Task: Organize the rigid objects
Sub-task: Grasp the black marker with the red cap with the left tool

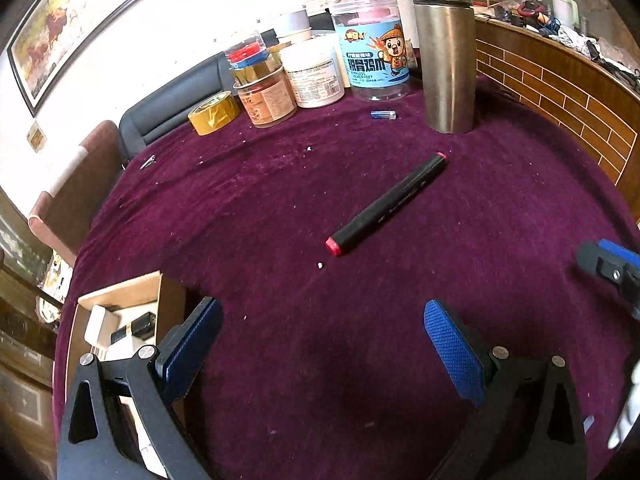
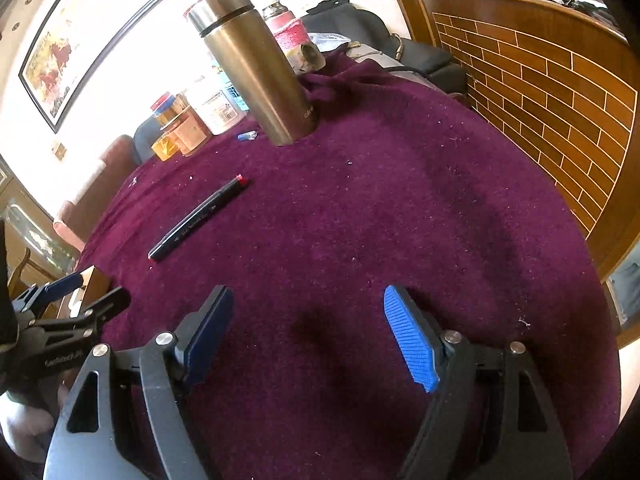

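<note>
The black marker pen with red ends [image 1: 387, 205] lies diagonally at frame centre on the purple velvet tablecloth [image 1: 280, 320], white lettering illegible. Left gripper [image 1: 320, 344] and right gripper [image 2: 308, 332] both hold blue-padded fingers wide apart, gripping nothing. The open cardboard box [image 1: 120, 292] sits lower left. At upper centre, the clear jar's blue label [image 1: 374, 60] reads "BONELESS CHICKEN FEET"; a brushed steel flask [image 1: 446, 56] stands beside it.

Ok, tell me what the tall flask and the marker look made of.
Flask: brushed stainless steel by the look, with a satin grey sheen and soft streaked reflections; it appears more bronze in the right wrist view. Marker: probably matte black plastic with red end caps and small pale print on the barrel.
</note>
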